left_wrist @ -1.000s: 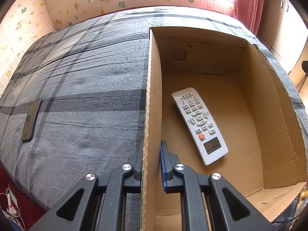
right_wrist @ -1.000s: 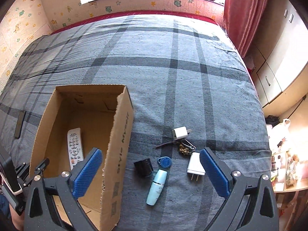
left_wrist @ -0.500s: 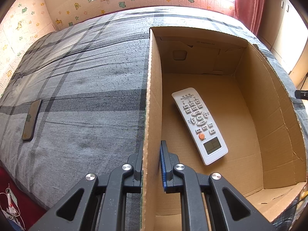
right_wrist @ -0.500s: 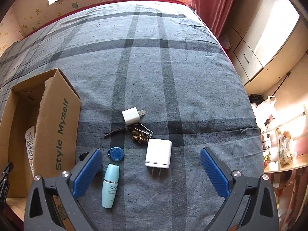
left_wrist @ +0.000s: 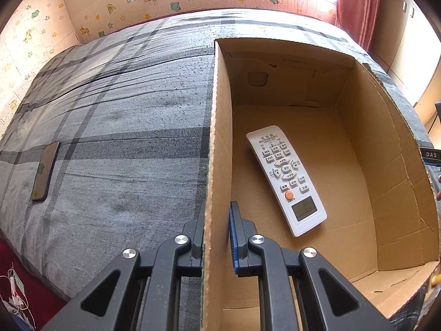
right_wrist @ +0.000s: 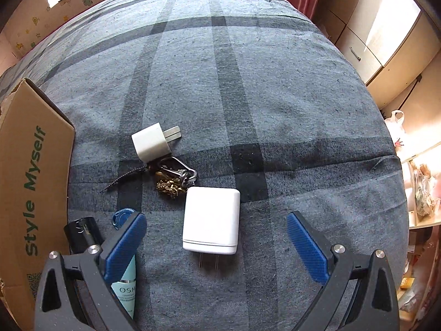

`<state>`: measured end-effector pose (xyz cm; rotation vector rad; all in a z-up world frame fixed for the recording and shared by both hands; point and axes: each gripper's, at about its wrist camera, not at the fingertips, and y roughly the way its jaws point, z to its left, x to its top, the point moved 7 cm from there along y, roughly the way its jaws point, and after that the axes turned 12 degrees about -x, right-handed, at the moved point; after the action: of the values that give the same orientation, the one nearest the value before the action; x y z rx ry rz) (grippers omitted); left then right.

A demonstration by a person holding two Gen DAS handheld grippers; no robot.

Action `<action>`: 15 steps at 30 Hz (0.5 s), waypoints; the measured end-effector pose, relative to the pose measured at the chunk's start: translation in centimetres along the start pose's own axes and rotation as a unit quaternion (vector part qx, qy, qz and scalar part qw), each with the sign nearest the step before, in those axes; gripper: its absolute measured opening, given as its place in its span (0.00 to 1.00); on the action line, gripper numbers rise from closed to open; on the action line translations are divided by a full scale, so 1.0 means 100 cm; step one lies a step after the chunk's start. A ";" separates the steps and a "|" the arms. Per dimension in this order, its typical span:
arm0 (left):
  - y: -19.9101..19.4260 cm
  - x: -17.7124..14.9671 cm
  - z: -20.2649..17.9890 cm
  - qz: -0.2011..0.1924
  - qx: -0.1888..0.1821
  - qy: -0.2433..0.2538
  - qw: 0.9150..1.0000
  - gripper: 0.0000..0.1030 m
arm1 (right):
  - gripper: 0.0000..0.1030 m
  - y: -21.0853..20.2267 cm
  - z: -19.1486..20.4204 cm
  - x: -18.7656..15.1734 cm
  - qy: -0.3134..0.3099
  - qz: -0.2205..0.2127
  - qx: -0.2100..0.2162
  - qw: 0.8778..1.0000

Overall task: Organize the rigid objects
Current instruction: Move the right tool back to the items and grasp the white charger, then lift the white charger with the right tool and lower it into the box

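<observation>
My left gripper (left_wrist: 217, 220) is shut on the left wall of the open cardboard box (left_wrist: 217, 143), one finger on each side. A white remote control (left_wrist: 286, 179) lies on the box floor. My right gripper (right_wrist: 216, 227) is open, hanging above a large white plug adapter (right_wrist: 210, 224) on the bed, which lies between its blue pads (right_wrist: 125, 244). Beyond it lie a keyring with a brass charm (right_wrist: 172, 178) and a small white charger (right_wrist: 151, 142). A blue key fob (right_wrist: 121, 216), a black cap-like object (right_wrist: 82, 233) and a pale blue tube (right_wrist: 125, 287) sit by the left finger.
The box's outer wall (right_wrist: 30, 187), printed "Style Myself", stands left of the small items. A dark phone (left_wrist: 45, 171) lies on the plaid bedspread (right_wrist: 248, 96) left of the box. Cabinets (right_wrist: 386, 41) and a red curtain (left_wrist: 358, 5) line the room's right side.
The right gripper has dropped toward the bed and shifted right, so the adapter now lies between its open fingers and the box's inside has left its view. The left gripper has not moved.
</observation>
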<state>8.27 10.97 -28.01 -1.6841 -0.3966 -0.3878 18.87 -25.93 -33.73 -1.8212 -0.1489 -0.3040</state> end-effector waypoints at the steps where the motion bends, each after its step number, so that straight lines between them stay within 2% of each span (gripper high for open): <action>1: 0.000 0.000 0.000 0.000 0.000 0.000 1.000 0.13 | 1.00 0.004 0.000 0.000 0.000 0.003 0.000 1.000; 9: 0.000 0.000 -0.001 0.001 0.003 0.003 1.000 0.13 | 0.98 0.014 0.002 -0.002 0.015 0.017 0.022 1.000; 10: 0.000 0.000 -0.001 0.001 0.003 0.003 1.000 0.13 | 0.94 0.015 0.001 -0.001 0.017 0.017 0.025 0.999; 12: 0.001 0.000 -0.001 0.001 0.002 0.003 1.000 0.13 | 0.79 0.016 0.000 -0.002 0.015 0.018 0.022 0.999; 13: 0.000 0.000 -0.001 0.001 0.002 0.002 1.000 0.13 | 0.57 0.017 0.000 -0.002 0.015 0.019 0.016 1.000; 14: 0.000 0.000 -0.001 0.001 0.002 0.002 1.000 0.13 | 0.44 0.017 0.001 -0.002 0.015 0.020 0.020 0.999; 15: 0.000 0.000 -0.001 0.001 0.003 0.003 1.000 0.13 | 0.44 0.016 0.002 -0.003 0.014 0.019 0.020 1.000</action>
<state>8.31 10.85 -28.01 -1.6781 -0.3923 -0.3897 19.08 -26.14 -35.35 -1.7766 -0.1002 -0.2977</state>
